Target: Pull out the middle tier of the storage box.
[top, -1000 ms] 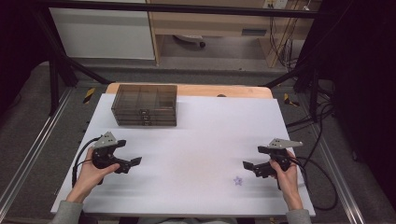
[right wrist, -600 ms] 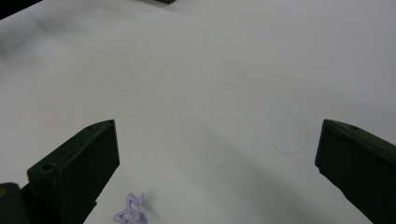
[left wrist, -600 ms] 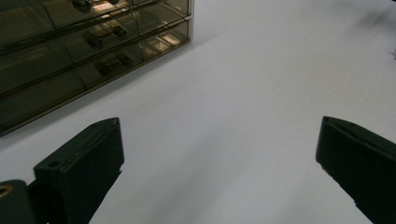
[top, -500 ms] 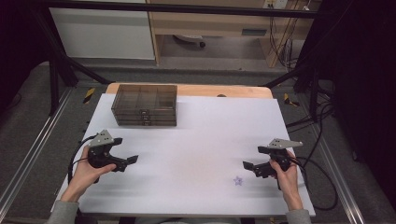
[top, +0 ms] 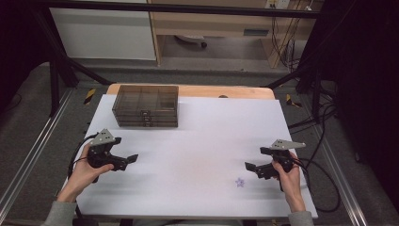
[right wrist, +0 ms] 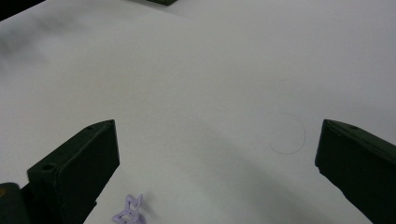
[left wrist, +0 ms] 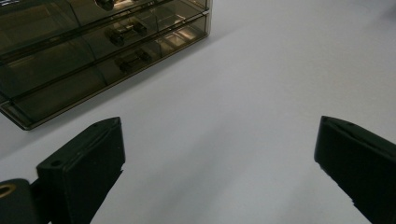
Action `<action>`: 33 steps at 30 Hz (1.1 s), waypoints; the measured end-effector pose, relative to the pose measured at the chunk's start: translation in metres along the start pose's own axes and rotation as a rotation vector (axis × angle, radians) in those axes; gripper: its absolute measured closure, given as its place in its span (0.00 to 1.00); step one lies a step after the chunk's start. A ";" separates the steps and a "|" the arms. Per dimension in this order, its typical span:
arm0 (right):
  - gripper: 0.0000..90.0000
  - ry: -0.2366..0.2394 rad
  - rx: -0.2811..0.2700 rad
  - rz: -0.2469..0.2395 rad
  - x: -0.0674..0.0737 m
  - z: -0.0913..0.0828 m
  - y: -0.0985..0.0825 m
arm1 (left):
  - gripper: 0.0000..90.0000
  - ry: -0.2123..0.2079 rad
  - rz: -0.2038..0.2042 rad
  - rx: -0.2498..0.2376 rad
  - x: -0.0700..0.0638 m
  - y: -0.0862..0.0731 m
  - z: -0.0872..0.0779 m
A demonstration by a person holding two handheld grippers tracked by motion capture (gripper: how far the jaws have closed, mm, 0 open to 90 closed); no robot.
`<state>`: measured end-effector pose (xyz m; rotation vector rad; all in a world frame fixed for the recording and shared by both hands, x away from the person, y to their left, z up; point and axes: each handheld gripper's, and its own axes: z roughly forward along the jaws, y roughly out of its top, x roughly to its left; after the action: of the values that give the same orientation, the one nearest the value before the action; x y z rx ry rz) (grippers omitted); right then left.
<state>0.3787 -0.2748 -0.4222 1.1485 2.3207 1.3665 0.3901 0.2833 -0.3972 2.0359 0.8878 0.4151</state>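
Note:
A smoky see-through drawer box (top: pixel 146 106) stands at the back left of the white table (top: pixel 202 136); in the left gripper view the drawer box (left wrist: pixel 88 51) shows its small handles, up and to the left. My left gripper (top: pixel 128 160) is held low over the table's left side, open and empty, in front of the box; its view shows the left gripper (left wrist: pixel 219 135) with jaws wide apart. A small purple star-shaped piece (top: pixel 240 182) lies near the front right. My right gripper (top: pixel 251 168) hovers just right of it, open and empty. In its own view the right gripper (right wrist: pixel 217 140) has the purple piece (right wrist: pixel 128 213) by its left jaw.
Cables (top: pixel 324 188) trail off the table's right edge, and another loops by the left hand. A faint pencilled circle (right wrist: pixel 287 139) marks the sheet. Beyond the table stand a black frame post (top: pixel 56 70) and wooden shelving (top: pixel 211 23).
My left gripper has shifted a little to the left and away from the person. The right gripper and the purple piece stay where they were.

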 end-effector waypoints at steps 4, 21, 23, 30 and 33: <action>0.01 0.000 0.001 -0.002 0.000 0.000 0.000 | 0.02 -0.003 0.005 -0.004 0.001 0.003 0.000; 0.01 -0.002 0.003 -0.001 0.000 0.000 0.000 | 0.02 0.011 0.042 -0.014 0.005 0.016 -0.001; 0.01 -0.004 0.003 -0.001 0.000 0.000 0.000 | 0.02 0.014 0.050 -0.012 0.005 0.017 0.000; 0.00 -0.005 0.004 -0.006 0.000 0.000 0.000 | 0.02 0.022 0.085 0.003 0.006 0.021 0.003; 0.01 -0.006 0.007 -0.006 0.000 0.001 0.000 | 0.02 0.026 0.099 0.008 0.006 0.023 0.005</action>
<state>0.3790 -0.2744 -0.4227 1.1455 2.3249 1.3525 0.4074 0.2763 -0.3811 2.0925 0.8072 0.4937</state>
